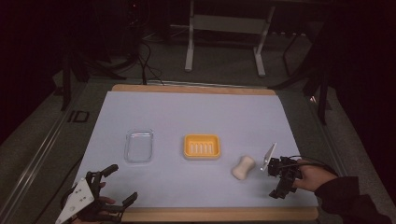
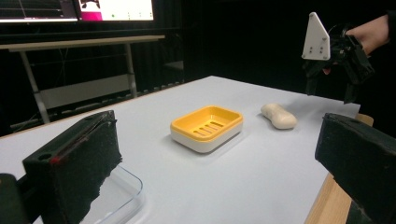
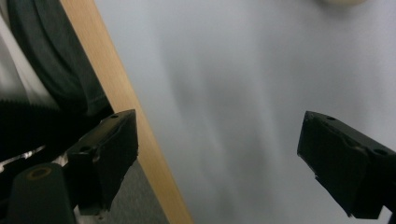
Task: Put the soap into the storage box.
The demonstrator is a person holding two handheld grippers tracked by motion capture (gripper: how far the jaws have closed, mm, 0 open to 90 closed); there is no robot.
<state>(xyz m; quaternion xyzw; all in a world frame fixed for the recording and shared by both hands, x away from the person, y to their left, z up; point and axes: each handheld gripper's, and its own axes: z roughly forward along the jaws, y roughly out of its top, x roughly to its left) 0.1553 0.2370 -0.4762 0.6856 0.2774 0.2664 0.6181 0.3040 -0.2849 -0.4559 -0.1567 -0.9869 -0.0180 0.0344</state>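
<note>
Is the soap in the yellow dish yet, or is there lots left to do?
Not yet. The soap lies on the table, beside the yellow dish, which has nothing in it. The right gripper is open next to the soap, holding nothing. The left gripper is open too, near the clear lid. Picking up and placing probably all remain.

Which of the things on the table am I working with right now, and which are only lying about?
In the job:
- soap bar, beside the right gripper, whose jaws stand open
- yellow soap dish, likely where the soap goes

Lying about, as far as I can tell:
- clear lid, near the open left gripper
- desk frame behind the table
</note>
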